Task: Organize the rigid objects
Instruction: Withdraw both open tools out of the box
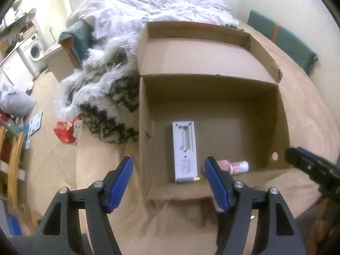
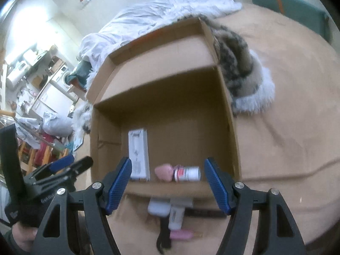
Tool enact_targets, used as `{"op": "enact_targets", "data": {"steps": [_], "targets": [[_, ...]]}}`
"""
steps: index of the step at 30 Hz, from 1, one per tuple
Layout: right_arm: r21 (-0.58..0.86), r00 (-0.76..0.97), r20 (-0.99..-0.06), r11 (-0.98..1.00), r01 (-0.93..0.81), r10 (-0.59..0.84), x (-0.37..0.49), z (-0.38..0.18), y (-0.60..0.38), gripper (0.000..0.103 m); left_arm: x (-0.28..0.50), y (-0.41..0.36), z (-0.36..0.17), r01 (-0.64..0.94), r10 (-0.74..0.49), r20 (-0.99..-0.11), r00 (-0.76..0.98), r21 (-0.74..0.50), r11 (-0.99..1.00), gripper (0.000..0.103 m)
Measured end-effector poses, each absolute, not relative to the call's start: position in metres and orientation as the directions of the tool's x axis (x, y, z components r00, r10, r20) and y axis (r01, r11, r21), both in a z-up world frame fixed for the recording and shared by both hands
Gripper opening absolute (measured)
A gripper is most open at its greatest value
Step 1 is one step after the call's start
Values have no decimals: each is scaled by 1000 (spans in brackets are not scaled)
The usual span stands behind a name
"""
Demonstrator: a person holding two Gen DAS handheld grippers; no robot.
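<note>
An open cardboard box [image 1: 209, 78] stands on a tan bed sheet. On its floor lie a white rectangular device [image 1: 184, 152] and a small white bottle with a pink end [image 1: 234, 166], near the front wall. My left gripper [image 1: 168, 159] hovers open over the box's front left corner and holds nothing. My right gripper [image 2: 167, 160] is open over the front wall, above the bottle [image 2: 187, 173] and beside the device [image 2: 139, 155]. Each gripper shows in the other's view: a right finger [image 1: 308, 164] and the left gripper [image 2: 74, 162], held by a hand.
Outside the box's front wall, several small items lie on the sheet: a white block [image 2: 159, 208], a white tube [image 2: 176, 216] and a pink piece [image 2: 181, 234]. A furry patterned blanket [image 1: 110, 97] and white bedding [image 1: 153, 6] lie against the box's left and back.
</note>
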State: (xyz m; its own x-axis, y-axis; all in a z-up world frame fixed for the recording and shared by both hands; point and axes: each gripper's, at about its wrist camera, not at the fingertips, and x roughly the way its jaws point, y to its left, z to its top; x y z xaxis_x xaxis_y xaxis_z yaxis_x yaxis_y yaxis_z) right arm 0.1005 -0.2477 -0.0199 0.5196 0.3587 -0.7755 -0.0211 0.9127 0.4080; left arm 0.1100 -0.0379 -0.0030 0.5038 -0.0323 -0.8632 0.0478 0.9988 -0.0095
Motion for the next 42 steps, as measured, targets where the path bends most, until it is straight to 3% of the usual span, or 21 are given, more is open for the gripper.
{"op": "enact_targets", "data": {"steps": [6, 9, 13, 17, 21, 29, 33, 42], "targets": [[414, 503, -782, 910, -22, 368, 72, -24, -247, 75, 87, -20, -14, 2, -32, -893, 448, -35, 999, 68], [427, 477, -794, 904, -5, 377, 61, -35, -250, 80, 74, -10, -20, -39, -37, -902, 431, -60, 997, 68], [426, 455, -815, 903, 51, 358, 54, -49, -258, 103, 63, 0, -33, -85, -42, -907, 419, -85, 993, 68], [446, 418, -835, 886, 129, 359, 55, -64, -275, 103, 60, 9, -46, -137, 11, -918, 397, -48, 989, 68], [479, 393, -837, 857, 190, 381, 58, -76, -282, 103, 60, 19, -52, -183, -15, -928, 371, -88, 979, 68], [434, 269, -884, 884, 170, 383, 79, -102, -263, 103, 59, 13, -55, -165, -34, -938, 344, -96, 982, 68], [447, 196, -888, 880, 163, 415, 101, -120, -252, 87, 61, 10, -58, -163, -48, -941, 335, -108, 981, 68], [373, 97, -928, 914, 162, 361, 135, -166, -227, 87, 67, 6, -68, -157, -58, -952, 300, -109, 982, 68]]}}
